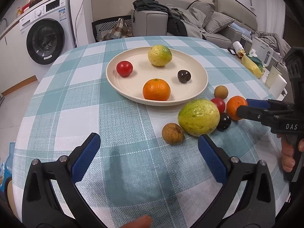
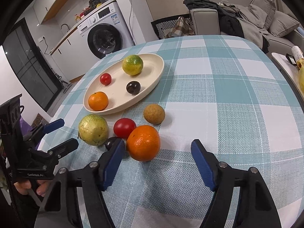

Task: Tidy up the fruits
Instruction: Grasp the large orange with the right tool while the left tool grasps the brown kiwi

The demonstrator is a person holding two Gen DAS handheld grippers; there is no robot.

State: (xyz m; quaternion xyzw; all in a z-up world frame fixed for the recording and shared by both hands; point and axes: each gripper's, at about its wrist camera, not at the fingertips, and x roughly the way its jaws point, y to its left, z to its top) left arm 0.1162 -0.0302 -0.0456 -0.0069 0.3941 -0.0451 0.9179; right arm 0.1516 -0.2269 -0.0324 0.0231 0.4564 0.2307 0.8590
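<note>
Right tongs are spread, w/ the loose round orange mandarin sitting just ahead of the tips, nearer the left pad; pads don't press it, so nothing is pinched yet. Left tongs also spread wide and empty over the teal-and-white checked surface, w/ the big yellow-green round fruit just beyond the right pad and a small brown wrinkled fruit ahead. The cream shallow oval plate lies further off, beyond the loose cluster, already holding four fruits. Risks, as I judge them: mandarin sits off-centre in the right tongs, so closing now could nudge it sideways instead of gripping, and it'd roll into the red cherry tomato touching it or the dark round plum beside the left pad. That pad could also catch the plum. Round fruit on cloth rolls easily; a knock may send one toward the surface edge.
</note>
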